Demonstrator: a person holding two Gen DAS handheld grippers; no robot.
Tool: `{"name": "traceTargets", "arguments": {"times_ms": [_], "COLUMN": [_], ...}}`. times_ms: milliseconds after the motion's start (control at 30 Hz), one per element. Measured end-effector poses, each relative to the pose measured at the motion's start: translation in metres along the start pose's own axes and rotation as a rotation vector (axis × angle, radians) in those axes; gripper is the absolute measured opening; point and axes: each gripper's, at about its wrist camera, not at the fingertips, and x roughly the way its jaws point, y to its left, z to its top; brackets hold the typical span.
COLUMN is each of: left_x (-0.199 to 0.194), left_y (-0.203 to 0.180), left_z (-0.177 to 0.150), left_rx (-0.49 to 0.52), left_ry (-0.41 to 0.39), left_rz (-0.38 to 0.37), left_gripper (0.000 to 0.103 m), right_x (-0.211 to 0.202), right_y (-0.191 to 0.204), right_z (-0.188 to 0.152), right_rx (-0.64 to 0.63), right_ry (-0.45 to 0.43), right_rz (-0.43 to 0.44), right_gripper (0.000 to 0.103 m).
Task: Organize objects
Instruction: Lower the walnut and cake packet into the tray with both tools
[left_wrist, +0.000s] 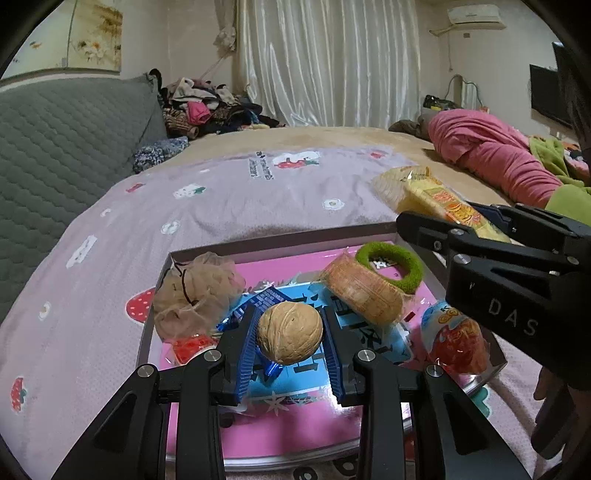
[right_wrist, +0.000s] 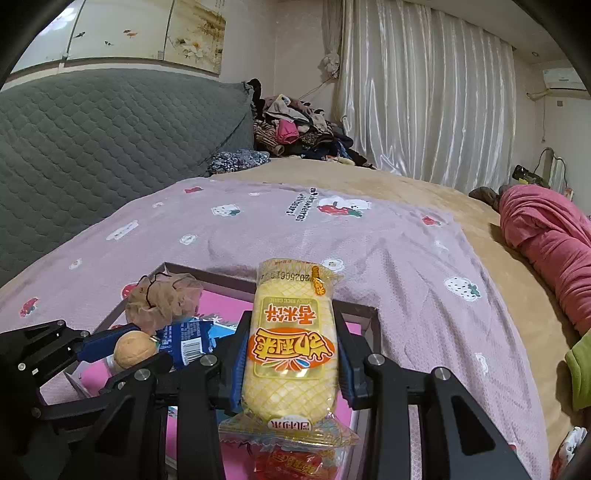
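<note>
We have our left tool (left_wrist: 290, 338) clamped on a walnut (left_wrist: 289, 332) and our right tool (right_wrist: 291, 363) clamped on a yellow rice-cracker packet (right_wrist: 291, 347), both held above the pink tray (left_wrist: 280, 424) on the bed (right_wrist: 388, 258). Several items already lie inside; we judge sorting midway.

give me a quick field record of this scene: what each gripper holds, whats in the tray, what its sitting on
left gripper: shut on walnut
right gripper: shut on yellow rice-cake packet
tray: holds mesh pouf, green ring, wrapped round cake, red snack packet, blue packet
surface: lilac strawberry-print blanket on bed
</note>
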Motion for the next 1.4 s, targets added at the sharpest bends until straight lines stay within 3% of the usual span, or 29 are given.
{"name": "traceTargets", "arguments": {"times_ms": [900, 1400], "left_x": [0.039, 0.055], "left_y": [-0.016, -0.016], "left_z": [-0.016, -0.025], "left_rx": [0.014, 0.006], "left_ry": [0.145, 0.209], "left_rz": [-0.074, -0.104], "left_gripper": [0.034, 0.034], "right_x": [0.046, 0.074], "right_y": [-0.015, -0.014], "right_z": [-0.016, -0.030], "right_rx": [0.032, 0.013], "right_ry": [0.113, 0.227], "right_rz": [-0.024, -0.036], "right_gripper": [0.039, 0.044]}}
